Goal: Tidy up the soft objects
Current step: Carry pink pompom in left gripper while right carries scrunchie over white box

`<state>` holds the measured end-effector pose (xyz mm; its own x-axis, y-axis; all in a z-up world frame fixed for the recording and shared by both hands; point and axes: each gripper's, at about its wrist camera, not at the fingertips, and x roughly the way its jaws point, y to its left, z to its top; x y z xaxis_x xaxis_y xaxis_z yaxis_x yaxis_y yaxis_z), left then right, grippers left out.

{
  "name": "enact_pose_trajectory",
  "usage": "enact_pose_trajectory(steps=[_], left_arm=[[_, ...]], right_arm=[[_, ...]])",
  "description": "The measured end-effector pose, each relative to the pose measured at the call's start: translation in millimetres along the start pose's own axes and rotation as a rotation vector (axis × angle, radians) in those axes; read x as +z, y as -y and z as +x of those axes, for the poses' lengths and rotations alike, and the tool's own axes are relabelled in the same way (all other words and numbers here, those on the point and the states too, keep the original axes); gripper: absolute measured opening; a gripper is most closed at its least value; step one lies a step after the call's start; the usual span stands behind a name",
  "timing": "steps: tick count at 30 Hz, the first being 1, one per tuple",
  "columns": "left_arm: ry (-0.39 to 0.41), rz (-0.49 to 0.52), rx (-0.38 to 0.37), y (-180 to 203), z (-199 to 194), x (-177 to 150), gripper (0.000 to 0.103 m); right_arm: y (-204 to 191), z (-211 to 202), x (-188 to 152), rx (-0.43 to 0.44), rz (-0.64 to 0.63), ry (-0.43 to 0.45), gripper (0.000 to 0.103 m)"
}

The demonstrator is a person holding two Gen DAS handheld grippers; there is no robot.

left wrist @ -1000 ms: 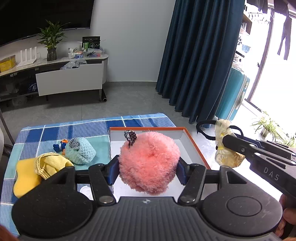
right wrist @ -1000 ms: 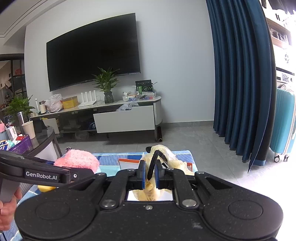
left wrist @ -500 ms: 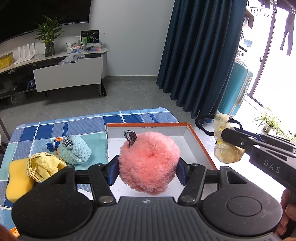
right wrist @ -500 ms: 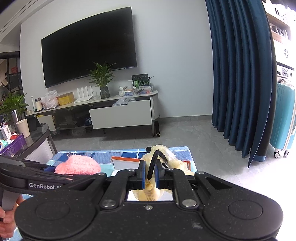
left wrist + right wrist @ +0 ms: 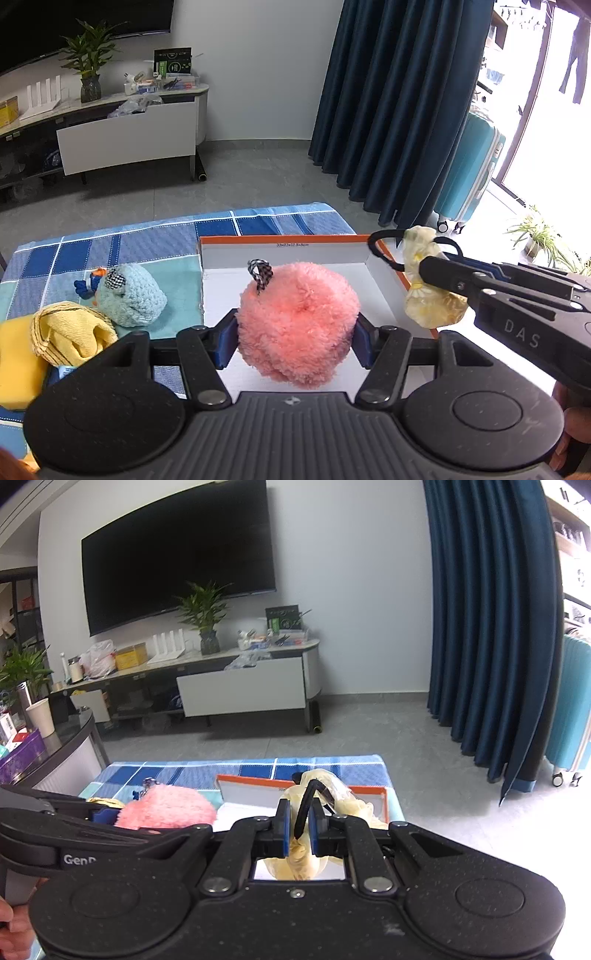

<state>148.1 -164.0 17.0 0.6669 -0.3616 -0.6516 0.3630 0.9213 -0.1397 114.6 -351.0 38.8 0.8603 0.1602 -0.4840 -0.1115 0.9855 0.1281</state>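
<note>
My left gripper [image 5: 297, 341] is shut on a fluffy pink pom-pom [image 5: 297, 323] with a checked loop, held above the white inside of the orange-rimmed box [image 5: 284, 240]. My right gripper [image 5: 298, 829] is shut on the black band of a pale yellow floral hair tie [image 5: 334, 797]. In the left wrist view that hair tie [image 5: 430, 301] hangs at the box's right rim from the right gripper [image 5: 424, 269]. On the blue checked cloth [image 5: 147, 240] left of the box lie a light blue knitted toy [image 5: 129, 297], a yellow towel [image 5: 70, 332] and a yellow sponge [image 5: 14, 362].
The cloth-covered table ends just beyond the box, with grey floor behind it. A TV stand [image 5: 240, 679] and a wall TV [image 5: 177, 554] stand at the back. Dark blue curtains [image 5: 402, 110] and a teal suitcase [image 5: 472, 170] are to the right.
Both grippers have moved forward and a little down over the table, so the box and cloth appear nearer. Their grips on the pom-pom and hair tie are unchanged.
</note>
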Motion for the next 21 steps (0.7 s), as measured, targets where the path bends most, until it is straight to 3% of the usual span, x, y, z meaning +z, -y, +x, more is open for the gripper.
enact_pose_trajectory(steps=[21], left_arm=[[-0.051,-0.002,-0.009,-2,33,7,0.061]], right_arm=[[7,58,6,-0.02,-0.013,-0.081,0.015]])
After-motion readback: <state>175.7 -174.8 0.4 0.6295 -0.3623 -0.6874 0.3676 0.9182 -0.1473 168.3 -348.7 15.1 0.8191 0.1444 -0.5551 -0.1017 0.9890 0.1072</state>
